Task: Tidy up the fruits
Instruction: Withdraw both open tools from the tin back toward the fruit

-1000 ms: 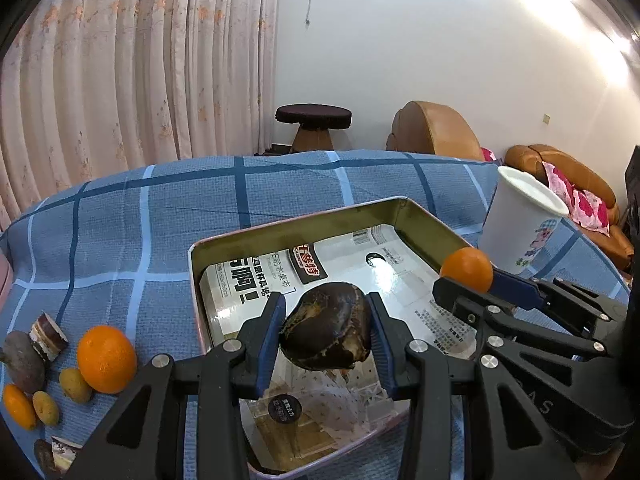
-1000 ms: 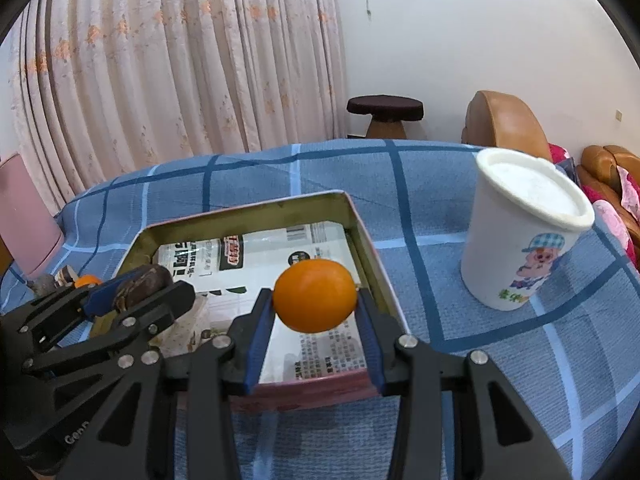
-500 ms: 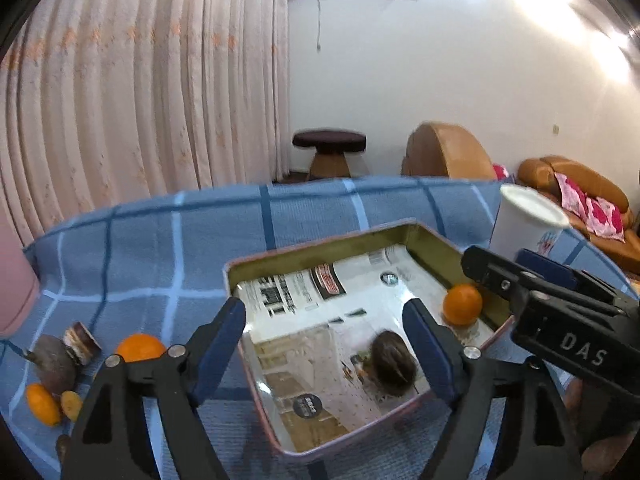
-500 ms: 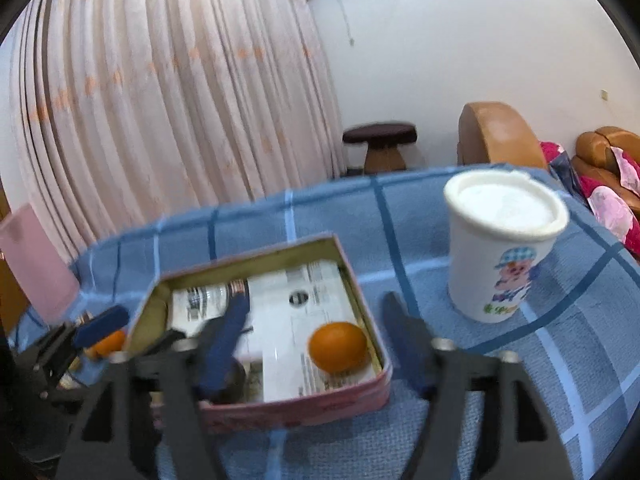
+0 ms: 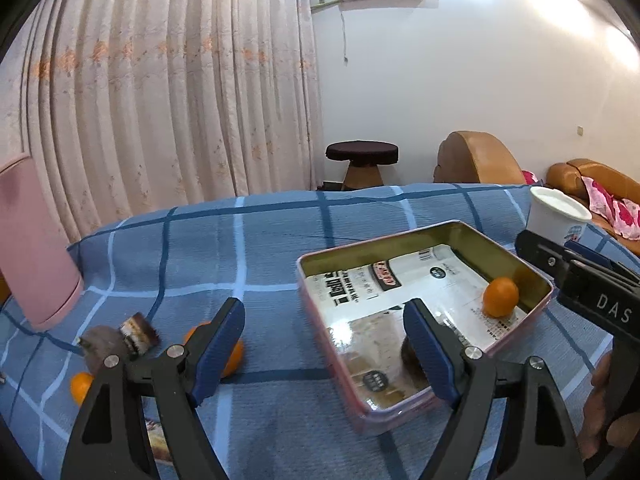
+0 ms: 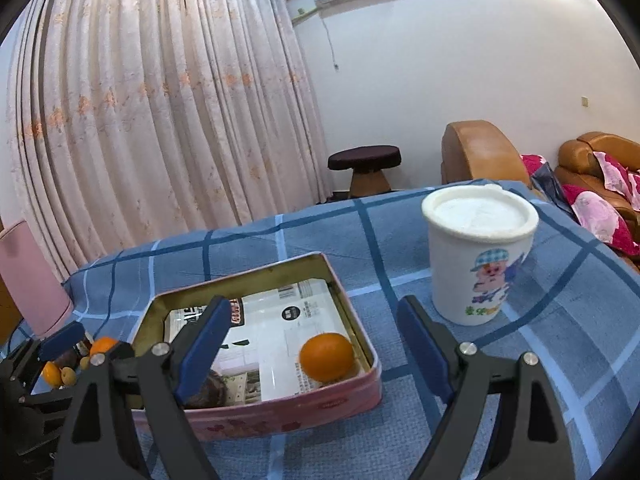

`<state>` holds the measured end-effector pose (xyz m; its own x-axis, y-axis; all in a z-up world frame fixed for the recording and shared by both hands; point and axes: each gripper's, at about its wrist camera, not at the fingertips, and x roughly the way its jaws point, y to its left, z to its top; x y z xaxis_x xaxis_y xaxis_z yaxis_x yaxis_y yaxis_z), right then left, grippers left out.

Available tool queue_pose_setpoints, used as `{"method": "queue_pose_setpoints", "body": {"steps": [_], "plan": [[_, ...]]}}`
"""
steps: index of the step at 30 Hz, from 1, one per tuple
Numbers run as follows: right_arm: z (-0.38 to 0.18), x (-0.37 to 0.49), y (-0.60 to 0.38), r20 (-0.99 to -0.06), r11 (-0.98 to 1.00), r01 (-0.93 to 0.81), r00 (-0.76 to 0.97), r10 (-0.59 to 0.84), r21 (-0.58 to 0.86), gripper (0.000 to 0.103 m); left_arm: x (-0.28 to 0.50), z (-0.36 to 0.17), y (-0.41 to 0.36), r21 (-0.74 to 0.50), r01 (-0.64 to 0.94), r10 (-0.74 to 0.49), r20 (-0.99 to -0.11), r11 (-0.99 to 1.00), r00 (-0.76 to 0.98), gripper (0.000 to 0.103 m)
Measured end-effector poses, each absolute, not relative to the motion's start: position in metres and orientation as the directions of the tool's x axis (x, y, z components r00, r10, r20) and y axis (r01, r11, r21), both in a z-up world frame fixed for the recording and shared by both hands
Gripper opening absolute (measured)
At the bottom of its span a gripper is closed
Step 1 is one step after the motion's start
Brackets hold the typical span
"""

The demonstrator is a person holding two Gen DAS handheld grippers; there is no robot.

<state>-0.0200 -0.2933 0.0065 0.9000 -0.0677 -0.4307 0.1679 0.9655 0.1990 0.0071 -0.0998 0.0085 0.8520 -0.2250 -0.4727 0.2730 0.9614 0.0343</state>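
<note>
A pink tin tray (image 5: 516, 264) lined with newspaper sits on the blue checked cloth. In it lie an orange (image 5: 500, 297) near the right wall and a dark brown fruit (image 5: 410, 354), partly hidden behind a finger. My left gripper (image 5: 324, 308) stands open and empty above the tray's left edge. My right gripper (image 6: 312, 306) hovers in front of the tray (image 6: 280, 408) with its jaws opening and nothing between them; the orange (image 6: 327, 356) and the dark fruit (image 6: 208, 390) rest below it.
Loose fruit lies left of the tray: an orange (image 5: 236, 354), a small orange (image 5: 80, 386), a dark fruit (image 5: 102, 346) and a cut piece (image 5: 140, 334). A white cup (image 6: 478, 256) stands right of the tray. A pink object (image 5: 32, 248) stands at the far left.
Both grippers opened and let go: the dark fruit and the orange now lie in the tray. Both grippers drew back and rose slightly; the left one swung towards the left.
</note>
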Motion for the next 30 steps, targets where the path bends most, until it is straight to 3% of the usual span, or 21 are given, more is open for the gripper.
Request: {"method": "queue_pose_setpoints", "body": {"steps": [24,30], "plan": [[0.010,-0.043,-0.222,-0.429,0.981,0.106,0.903,-0.026,0.164,0.087,-0.003,0.003,-0.035,0.039,0.192,-0.148,-0.490,0.981,0.859,0.083],[0.008,-0.040,-0.195,-0.450,0.985,0.047,0.893,0.032,0.163,0.080,-0.003,0.002,-0.012,0.036,0.168,-0.128,-0.498,0.985,0.858,0.083]]}}
